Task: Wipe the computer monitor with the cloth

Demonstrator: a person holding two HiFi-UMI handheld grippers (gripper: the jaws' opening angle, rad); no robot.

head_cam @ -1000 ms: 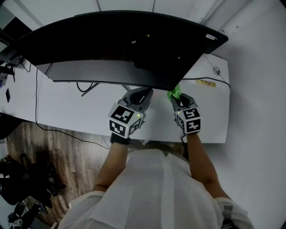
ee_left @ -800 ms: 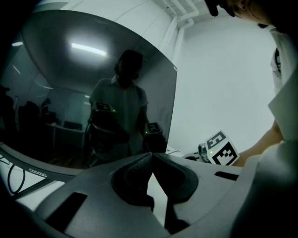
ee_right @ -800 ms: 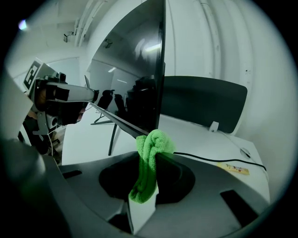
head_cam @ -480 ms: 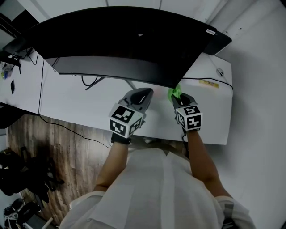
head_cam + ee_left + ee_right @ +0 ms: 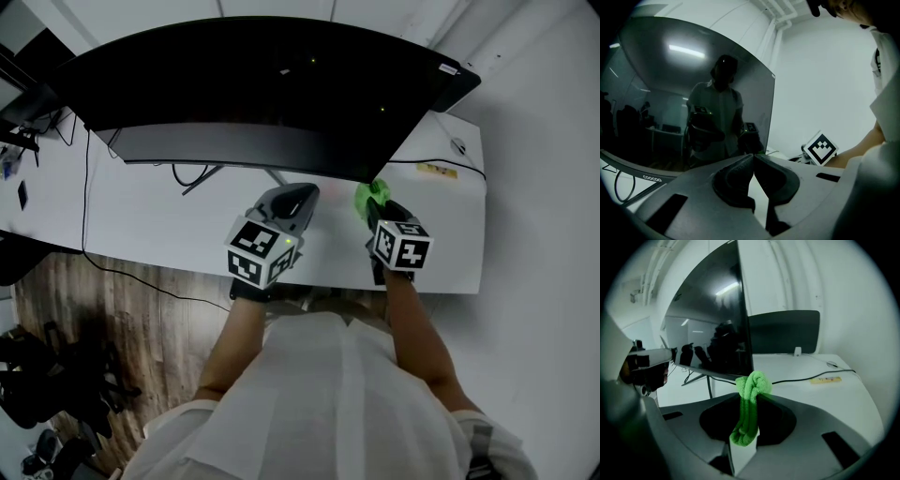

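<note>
A wide curved black monitor (image 5: pixel 262 89) stands on the white desk (image 5: pixel 169 225), its dark screen (image 5: pixel 689 108) reflecting the room. My right gripper (image 5: pixel 375 202) is shut on a bunched green cloth (image 5: pixel 751 401), which sticks out past the jaws just short of the monitor's lower right corner (image 5: pixel 745 366). The cloth (image 5: pixel 372 195) shows green in the head view too. My left gripper (image 5: pixel 298 199) is shut with nothing in it, held in front of the screen near the monitor's stand; its pads (image 5: pixel 740 171) meet at the tips.
A black cable (image 5: pixel 436 164) and a yellow strip (image 5: pixel 431 172) lie on the desk at the right, near the white wall. More cables (image 5: pixel 187 178) run under the monitor. A second dark panel (image 5: pixel 785 331) stands behind. Wooden floor (image 5: pixel 112 319) lies below the desk's front edge.
My right gripper with the cloth has drifted slightly right and back from the monitor's lower edge. The left gripper has hardly moved.
</note>
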